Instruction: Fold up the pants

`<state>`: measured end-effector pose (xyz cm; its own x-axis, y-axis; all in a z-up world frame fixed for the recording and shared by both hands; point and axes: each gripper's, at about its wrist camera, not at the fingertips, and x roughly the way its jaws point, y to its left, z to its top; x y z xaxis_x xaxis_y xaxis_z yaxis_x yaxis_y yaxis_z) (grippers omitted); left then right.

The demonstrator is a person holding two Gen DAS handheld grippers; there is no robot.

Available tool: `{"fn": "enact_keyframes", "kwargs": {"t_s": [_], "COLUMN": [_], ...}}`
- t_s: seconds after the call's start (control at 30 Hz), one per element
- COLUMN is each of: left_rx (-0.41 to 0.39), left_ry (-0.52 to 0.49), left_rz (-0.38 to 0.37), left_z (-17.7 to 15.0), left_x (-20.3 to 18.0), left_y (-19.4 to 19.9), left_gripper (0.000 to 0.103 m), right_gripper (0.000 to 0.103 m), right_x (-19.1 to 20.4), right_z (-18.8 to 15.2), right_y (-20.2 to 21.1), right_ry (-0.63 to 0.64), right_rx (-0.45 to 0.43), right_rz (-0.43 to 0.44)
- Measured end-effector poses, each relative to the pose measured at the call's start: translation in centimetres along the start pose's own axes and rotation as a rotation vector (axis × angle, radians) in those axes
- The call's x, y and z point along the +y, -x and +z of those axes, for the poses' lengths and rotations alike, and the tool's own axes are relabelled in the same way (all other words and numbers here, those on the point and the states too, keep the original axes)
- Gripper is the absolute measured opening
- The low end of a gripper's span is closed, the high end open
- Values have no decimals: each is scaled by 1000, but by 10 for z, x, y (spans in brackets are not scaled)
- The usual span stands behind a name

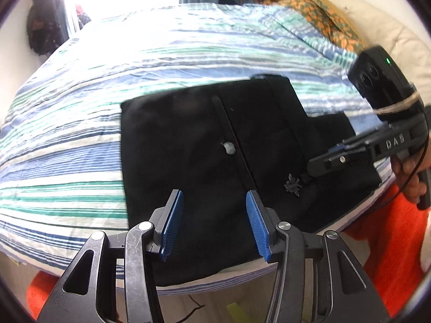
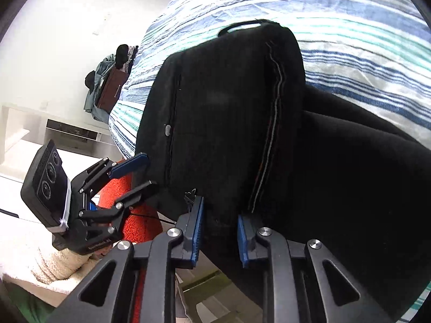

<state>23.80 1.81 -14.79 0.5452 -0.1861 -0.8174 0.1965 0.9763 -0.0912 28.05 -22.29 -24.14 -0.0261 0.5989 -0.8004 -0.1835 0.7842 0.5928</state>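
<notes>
- The pants (image 1: pixel 210 140), black, lie folded on the bed (image 1: pixel 94 86), near its front edge, on a blue, green and white striped cover.
- The fold looks roughly rectangular; a seam runs down the middle of the top layer, with a small pale button (image 1: pixel 229 148) beside it.
- A lower layer of the pants sticks out to the right of the top fold.
- A small leaf-shaped emblem (image 1: pixel 293 184) shows on the cloth near the front right.
- Left tongs (image 1: pixel 214 202): spread, nothing between the blue pads (image 1: pixel 172 220), hovering over the front edge of the pants without touching.
- Right tongs (image 2: pixel 218 226): narrow gap, set at the front right part of the pants; black cloth lies between the pads (image 2: pixel 198 223), but I cannot tell whether they pinch it.
- In the right wrist view the left tongs (image 2: pixel 140 172) sit at the left, off the edge of the pants, jaws apart.
- A hand (image 1: pixel 409 177) holds the right tool's grip.
- Orange fabric (image 1: pixel 390 242) shows below the bed edge.
- A floral cloth (image 1: pixel 317 13) and a cream pillow (image 1: pixel 377 21) lie at the far right of the bed.
</notes>
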Motion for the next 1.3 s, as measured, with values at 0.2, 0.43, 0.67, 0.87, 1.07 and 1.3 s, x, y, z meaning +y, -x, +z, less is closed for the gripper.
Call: {"fn": "enact_keyframes", "kwargs": {"t_s": [0.2, 0.43, 0.67, 0.87, 1.07, 1.3], "left_rx": [-92, -79, -51, -15, 16, 32], "left_ry": [91, 67, -11, -125, -149, -207], "left_rz": [10, -18, -47, -11, 5, 32], "left_z": [10, 10, 13, 2, -10, -14], "left_x": [28, 12, -15, -47, -52, -64], "left_y": [38, 33, 23, 6, -5, -21], "left_gripper": [60, 60, 60, 61, 61, 61], "right_gripper": [17, 16, 16, 20, 29, 29], "right_x": [13, -15, -71, -89, -46, 16], "right_z": [-17, -59, -84, -85, -59, 2], "right_y": [58, 129, 131, 93, 136, 138], "right_ry": [16, -70, -245, -299, -126, 86], "right_rx": [-95, -194, -200, -163, -232, -399], "right_rz": [61, 52, -21, -65, -346, -345]}}
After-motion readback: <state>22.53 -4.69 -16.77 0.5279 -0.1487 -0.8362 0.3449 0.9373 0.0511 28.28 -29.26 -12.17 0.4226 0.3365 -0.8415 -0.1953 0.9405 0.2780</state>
